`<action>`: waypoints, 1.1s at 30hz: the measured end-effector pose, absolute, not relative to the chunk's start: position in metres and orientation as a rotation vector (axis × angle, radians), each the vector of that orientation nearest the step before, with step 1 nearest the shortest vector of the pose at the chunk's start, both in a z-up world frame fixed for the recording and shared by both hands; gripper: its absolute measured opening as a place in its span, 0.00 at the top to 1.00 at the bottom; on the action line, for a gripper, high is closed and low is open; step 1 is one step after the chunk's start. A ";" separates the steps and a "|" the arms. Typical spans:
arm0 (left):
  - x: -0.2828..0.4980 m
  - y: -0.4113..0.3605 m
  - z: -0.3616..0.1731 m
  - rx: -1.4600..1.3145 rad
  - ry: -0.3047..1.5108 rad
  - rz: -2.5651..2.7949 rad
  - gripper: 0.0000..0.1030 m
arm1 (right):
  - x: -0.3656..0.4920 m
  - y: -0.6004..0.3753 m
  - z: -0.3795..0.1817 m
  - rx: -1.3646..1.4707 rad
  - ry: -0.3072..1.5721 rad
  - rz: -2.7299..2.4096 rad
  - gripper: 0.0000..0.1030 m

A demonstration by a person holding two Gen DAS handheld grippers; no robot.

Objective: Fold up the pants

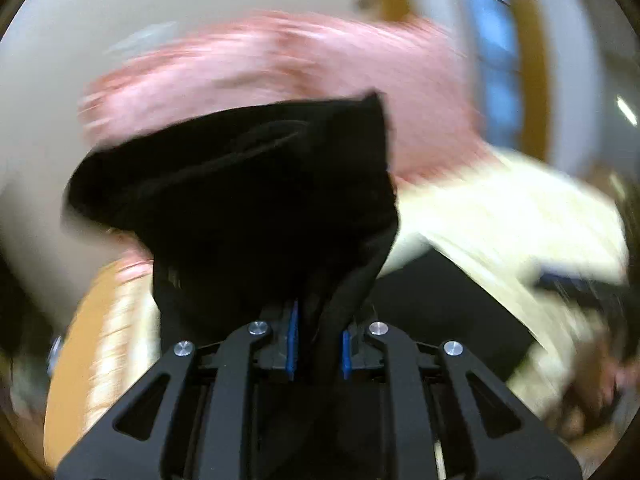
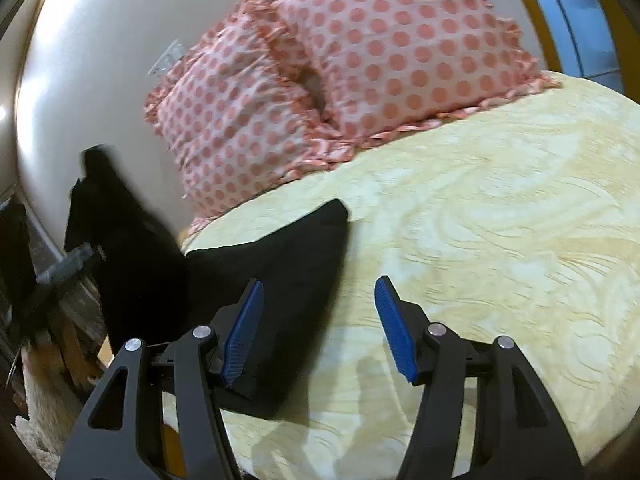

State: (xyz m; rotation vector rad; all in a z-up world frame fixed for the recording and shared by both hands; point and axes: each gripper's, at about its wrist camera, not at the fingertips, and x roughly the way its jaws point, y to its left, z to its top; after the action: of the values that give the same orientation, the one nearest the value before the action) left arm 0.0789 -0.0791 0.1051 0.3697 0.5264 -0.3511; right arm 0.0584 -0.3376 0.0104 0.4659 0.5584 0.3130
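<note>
Black pants (image 2: 280,264) lie partly on a bed's pale yellow patterned bedspread (image 2: 500,220), one flat section stretching ahead of and under the inner finger of the right gripper (image 2: 320,320), its far corner just beyond the fingertips. The rest of the garment rises off the bed edge to that gripper's left, where a blurred dark bunch hangs in the air.

In the left wrist view that bunch of pants (image 1: 248,184) billows up directly ahead of the left gripper (image 1: 318,344), whose blue pads (image 1: 292,340) are closed nearly together with a gathered fold of the cloth pinched between them. The right gripper stands wide apart, its blue pads (image 2: 244,328) holding nothing, one poised over the fabric and the other over bare bedspread.

The cloth appears soft, limp and light, sagging and creasing under its own weight; it will likely drape rather than keep a shape, so a grip on a hem, waistband or corner edge would probably control it better than a mid-panel pinch. The exposed corner just past the right fingertips looks a fair place to take hold.

Beyond the fingers, two pink polka-dot pillows (image 2: 360,60) lean against a beige wall (image 2: 100,60).
</note>
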 end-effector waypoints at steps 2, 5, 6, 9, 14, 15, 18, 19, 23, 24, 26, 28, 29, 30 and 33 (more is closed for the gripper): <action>0.066 -0.109 0.074 0.476 0.568 -0.437 0.85 | 0.058 -0.342 0.008 0.470 0.565 0.297 0.42; 0.061 -0.122 0.042 0.511 0.664 -0.499 0.86 | 0.060 -0.347 0.007 0.474 0.571 0.281 0.42; 0.060 -0.118 0.042 0.507 0.654 -0.492 0.86 | 0.061 -0.348 0.007 0.476 0.569 0.280 0.42; 0.058 -0.104 0.060 0.441 0.635 -0.481 0.87 | 0.063 -0.345 0.010 0.469 0.562 0.283 0.42; 0.040 -0.106 0.059 0.467 0.654 -0.493 0.87 | 0.063 -0.339 0.015 0.454 0.543 0.284 0.42; 0.038 -0.109 0.052 0.478 0.676 -0.502 0.87 | 0.064 -0.338 0.017 0.456 0.539 0.282 0.42; 0.029 -0.119 0.027 0.543 0.643 -0.479 0.83 | 0.067 -0.333 0.025 0.456 0.528 0.294 0.42; 0.027 -0.120 0.027 0.549 0.632 -0.483 0.80 | 0.067 -0.329 0.030 0.443 0.521 0.303 0.42; 0.024 -0.082 0.057 0.275 0.650 -0.661 0.54 | 0.063 -0.307 0.052 0.367 0.474 0.365 0.42; 0.025 -0.061 0.069 0.161 0.622 -0.693 0.33 | 0.063 -0.298 0.056 0.349 0.469 0.399 0.42; 0.033 -0.019 0.084 -0.033 0.542 -0.631 0.12 | 0.066 -0.282 0.059 0.319 0.485 0.460 0.42; 0.047 0.008 0.084 -0.121 0.548 -0.521 0.12 | 0.072 -0.258 0.056 0.264 0.533 0.516 0.42; 0.059 0.020 0.079 -0.144 0.580 -0.455 0.12 | 0.075 -0.251 0.055 0.246 0.553 0.525 0.42; 0.066 0.027 0.072 -0.149 0.603 -0.412 0.12 | 0.080 -0.240 0.047 0.210 0.609 0.526 0.42; 0.079 0.038 0.047 -0.148 0.708 -0.340 0.13 | 0.089 -0.231 0.024 0.176 0.736 0.483 0.40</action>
State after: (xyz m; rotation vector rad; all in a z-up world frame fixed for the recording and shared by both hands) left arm 0.0786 0.0385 0.0465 -0.1482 0.7084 -0.3402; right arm 0.0891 -0.2313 0.0238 0.1763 0.7364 0.4834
